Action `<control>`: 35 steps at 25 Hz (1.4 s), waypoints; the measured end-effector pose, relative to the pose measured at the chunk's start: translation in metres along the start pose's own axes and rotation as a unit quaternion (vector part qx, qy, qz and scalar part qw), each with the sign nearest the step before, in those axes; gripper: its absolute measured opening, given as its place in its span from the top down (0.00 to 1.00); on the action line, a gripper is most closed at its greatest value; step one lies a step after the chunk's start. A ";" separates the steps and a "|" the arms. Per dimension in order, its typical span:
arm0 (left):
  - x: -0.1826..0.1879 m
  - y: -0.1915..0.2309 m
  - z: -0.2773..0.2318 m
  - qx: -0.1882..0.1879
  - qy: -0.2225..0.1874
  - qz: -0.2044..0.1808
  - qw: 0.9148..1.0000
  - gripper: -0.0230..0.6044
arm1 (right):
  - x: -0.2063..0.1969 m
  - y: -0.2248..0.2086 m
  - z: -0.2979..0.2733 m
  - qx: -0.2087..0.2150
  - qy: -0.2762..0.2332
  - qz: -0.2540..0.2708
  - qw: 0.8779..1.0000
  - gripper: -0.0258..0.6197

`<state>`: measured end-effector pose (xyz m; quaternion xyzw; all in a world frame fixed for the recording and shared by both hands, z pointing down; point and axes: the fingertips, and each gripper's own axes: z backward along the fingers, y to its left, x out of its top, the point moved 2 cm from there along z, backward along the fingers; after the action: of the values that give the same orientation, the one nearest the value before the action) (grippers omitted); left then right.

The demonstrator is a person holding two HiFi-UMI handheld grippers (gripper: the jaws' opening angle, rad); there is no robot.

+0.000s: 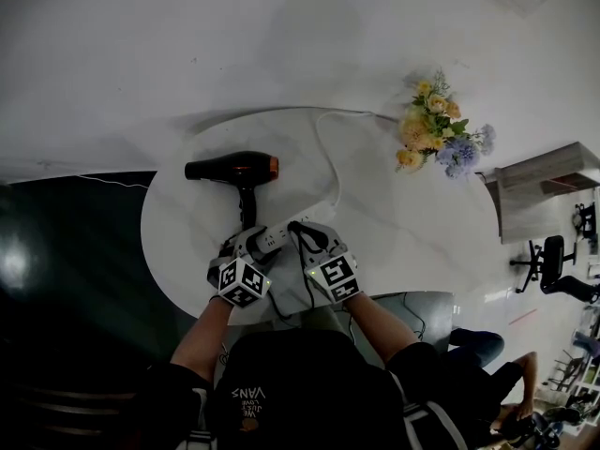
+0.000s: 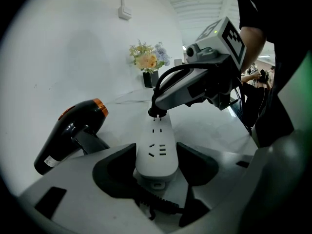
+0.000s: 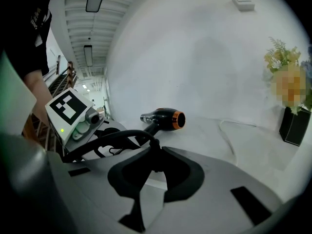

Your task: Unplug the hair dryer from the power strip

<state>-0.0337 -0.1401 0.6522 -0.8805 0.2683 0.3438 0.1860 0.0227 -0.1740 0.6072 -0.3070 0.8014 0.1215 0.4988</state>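
I note a round white table [image 1: 403, 223] under both sets of fingers. The hair dryer [image 1: 234, 170], black with an orange ring, lies on its side beyond the left fingers and off to their left, untouched. A bunch of flowers [image 1: 441, 129] stands well beyond both pairs of fingertips. The white power strip [image 2: 156, 150] lies lengthwise between the left fingers; the left gripper [image 2: 156, 165] clamps its near end, pads against both sides. A black cord [image 3: 112, 138] arches away to the left of the right fingers. The black plug [image 3: 153, 152] sits between the right fingers, at the strip's far end; the right gripper [image 3: 156, 172] is closed onto it. I cannot tell whether its pins are fully seated.
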 end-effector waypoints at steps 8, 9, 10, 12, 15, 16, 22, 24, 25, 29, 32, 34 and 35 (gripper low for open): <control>0.001 0.001 0.002 -0.002 0.004 0.005 1.000 0.51 | 0.005 -0.004 0.010 -0.010 -0.008 -0.017 1.000 0.85; 0.001 0.000 0.002 -0.003 0.006 0.007 1.000 0.51 | 0.006 -0.004 0.012 -0.012 -0.009 -0.019 1.000 0.85; 0.001 0.000 0.002 -0.005 0.008 0.008 1.000 0.51 | 0.006 -0.005 0.015 -0.015 -0.010 -0.022 1.000 0.85; 0.001 -0.001 0.002 -0.007 0.012 0.010 1.000 0.51 | 0.006 -0.006 0.020 -0.021 -0.012 -0.031 0.999 0.85; -0.001 -0.001 0.000 -0.007 0.011 0.005 1.000 0.51 | 0.006 -0.008 0.029 -0.031 -0.017 -0.046 0.998 0.85; -0.001 -0.001 0.000 -0.005 0.010 0.002 1.000 0.51 | 0.006 -0.009 0.032 -0.034 -0.019 -0.049 0.998 0.85; -0.001 -0.004 0.000 -0.007 0.003 0.005 1.000 0.51 | 0.006 -0.014 0.050 -0.059 -0.031 -0.070 0.995 0.85; 0.004 -0.005 0.005 -0.009 -0.004 0.002 1.000 0.51 | 0.008 -0.016 0.057 -0.068 -0.036 -0.075 0.994 0.85; 0.007 -0.006 0.008 -0.008 -0.008 0.000 1.000 0.51 | 0.008 -0.017 0.060 -0.073 -0.038 -0.077 0.994 0.85; 0.020 -0.006 0.021 0.002 -0.035 0.004 0.999 0.51 | 0.006 -0.019 0.076 -0.093 -0.048 -0.084 0.991 0.85; 0.032 -0.006 0.033 0.011 -0.059 0.001 0.998 0.51 | 0.009 -0.018 0.089 -0.108 -0.057 -0.093 0.988 0.85; 0.040 -0.006 0.041 0.017 -0.072 -0.004 0.997 0.51 | 0.008 -0.019 0.097 -0.120 -0.062 -0.097 0.986 0.85; 0.045 -0.007 0.045 0.019 -0.079 -0.006 0.997 0.51 | 0.008 -0.018 0.101 -0.126 -0.065 -0.100 0.985 0.85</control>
<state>-0.0246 -0.1275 0.5903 -0.8483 0.2538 0.4064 0.2252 0.1049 -0.1406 0.5550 -0.4374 0.7111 0.1911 0.5163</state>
